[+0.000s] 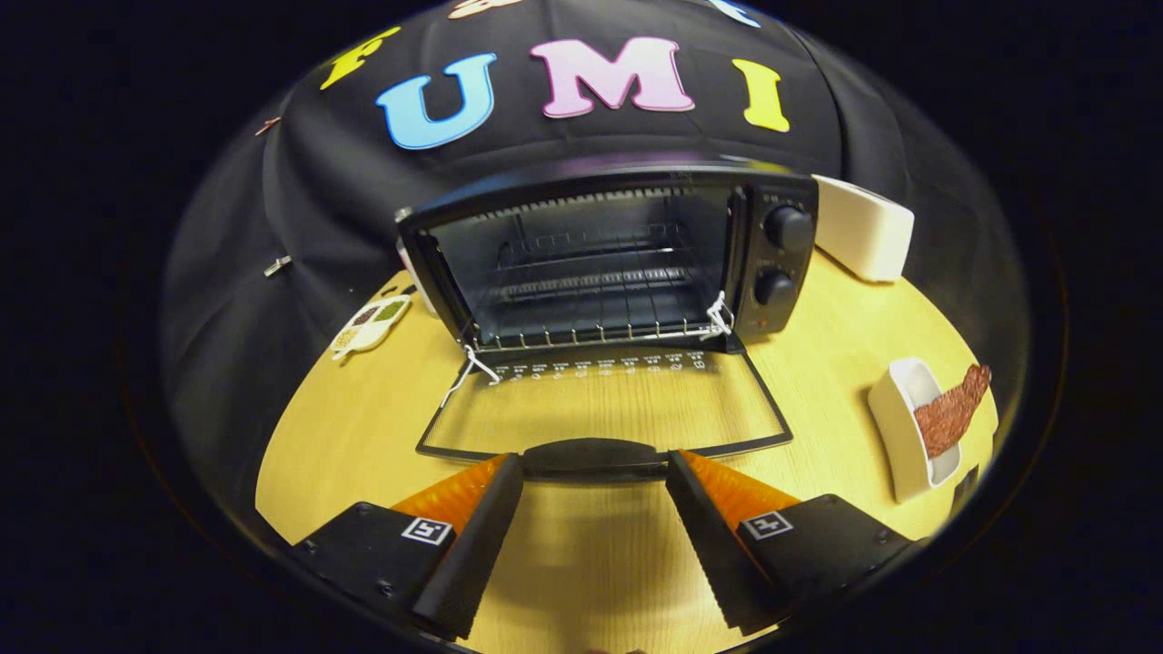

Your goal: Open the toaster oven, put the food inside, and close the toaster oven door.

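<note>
A black toaster oven [772, 254] stands on the wooden table straight ahead, with its glass door [604, 404] folded down flat toward me. Inside, the wire rack [591, 318] is bare. The door's black handle [595, 457] lies just ahead of my gripper [595, 463], level with the fingertips and between them. The fingers are spread wide and hold nothing. The food, a reddish-brown strip of meat [949, 411], rests in a white oblong dish [899, 436] to the right of the door, beyond the right finger.
A white box [863, 227] sits behind the oven's right side. A small white dish with green and brown portions [371, 325] lies left of the oven near the black cloth wall. The table's edge curves round to the right past the meat dish.
</note>
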The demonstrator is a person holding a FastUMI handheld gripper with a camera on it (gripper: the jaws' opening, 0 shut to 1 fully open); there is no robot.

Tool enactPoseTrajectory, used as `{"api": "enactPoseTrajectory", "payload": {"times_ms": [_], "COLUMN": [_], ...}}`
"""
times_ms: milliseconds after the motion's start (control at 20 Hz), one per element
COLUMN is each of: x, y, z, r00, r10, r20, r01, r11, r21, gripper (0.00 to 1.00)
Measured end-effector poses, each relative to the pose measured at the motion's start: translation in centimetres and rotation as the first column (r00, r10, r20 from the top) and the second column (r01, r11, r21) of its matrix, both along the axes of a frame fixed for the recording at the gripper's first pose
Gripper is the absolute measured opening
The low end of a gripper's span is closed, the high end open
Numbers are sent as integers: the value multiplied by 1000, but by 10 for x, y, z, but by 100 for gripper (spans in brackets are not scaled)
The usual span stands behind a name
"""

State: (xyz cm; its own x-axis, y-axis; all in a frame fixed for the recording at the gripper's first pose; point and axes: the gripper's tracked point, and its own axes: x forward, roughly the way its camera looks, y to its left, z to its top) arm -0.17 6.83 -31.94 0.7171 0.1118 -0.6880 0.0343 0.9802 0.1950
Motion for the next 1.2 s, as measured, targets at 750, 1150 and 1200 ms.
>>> {"api": "enactPoseTrajectory", "payload": {"times_ms": [750, 1150, 1200], "x": [-33, -21, -19], "y": [-54, -134, -145], "z": [75, 140, 144], "r00": [991, 976, 974], "r10": [25, 3, 5], "r20": [128, 219, 226], "r01": [-14, 29, 30], "r11": [996, 989, 988], "r21": [-85, -145, -152], "gripper": [99, 99, 99]}}
